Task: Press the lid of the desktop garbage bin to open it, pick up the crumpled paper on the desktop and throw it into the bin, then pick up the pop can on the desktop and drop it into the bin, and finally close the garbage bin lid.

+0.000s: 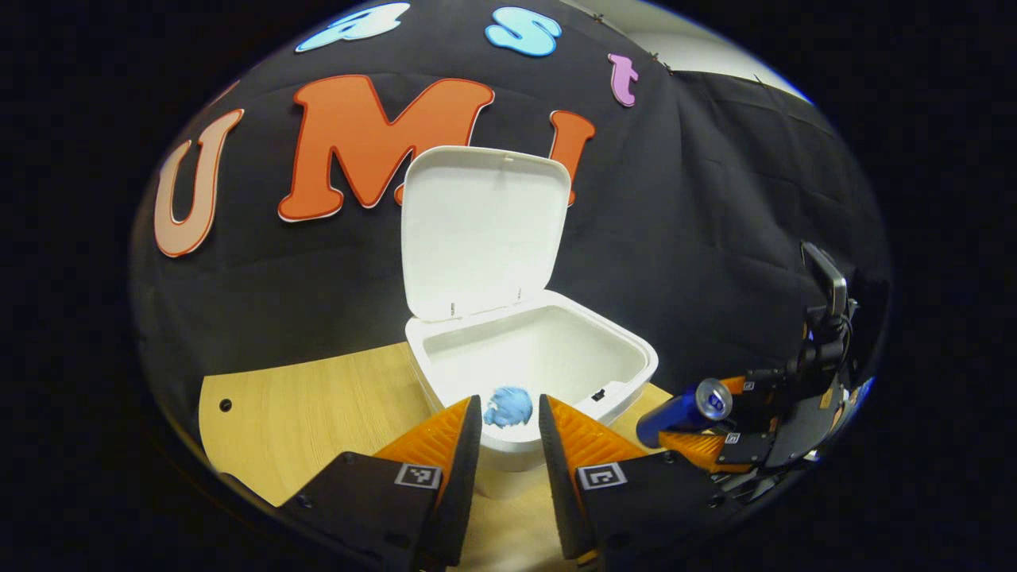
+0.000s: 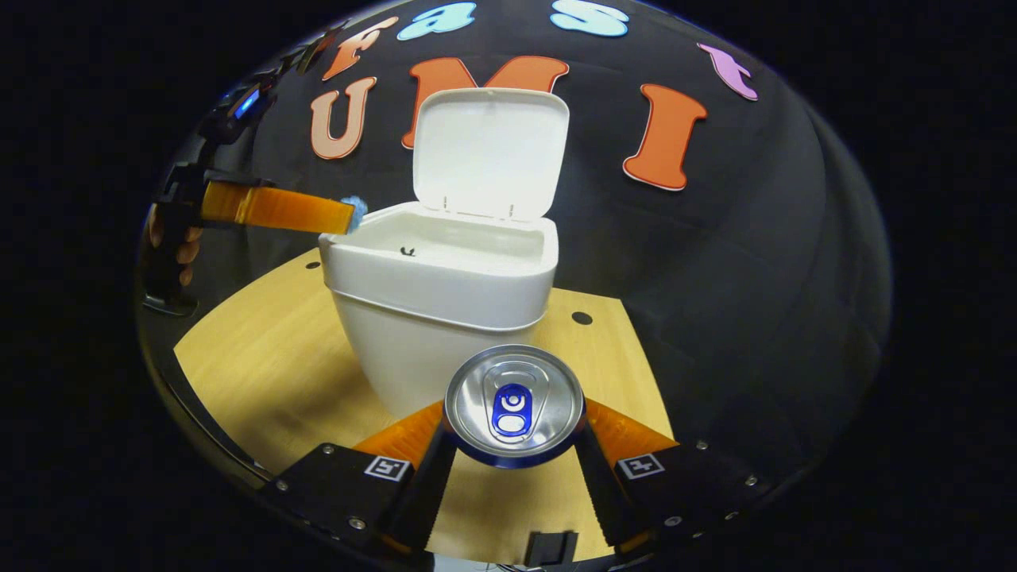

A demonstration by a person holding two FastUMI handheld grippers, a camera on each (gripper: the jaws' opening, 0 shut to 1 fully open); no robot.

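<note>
Desktop garbage bin [image 2: 441, 294]: lid [image 1: 481, 230] up, hinged at far side, mouth exposed.
Left gripper [image 1: 510, 413]: fingers clamped on blue crumpled paper [image 1: 508, 407]; wad at near rim, bin cavity directly ahead and below.
Right gripper [image 2: 515, 433]: fingers pressed on pop can [image 2: 513, 403] sides; can's long axis along fingers, top toward camera; bin straight ahead, beyond can.

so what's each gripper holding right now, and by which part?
Left gripper pinches the blue crumpled paper at its sides, over the open bin. Right gripper grips the pop can by its body.
</note>
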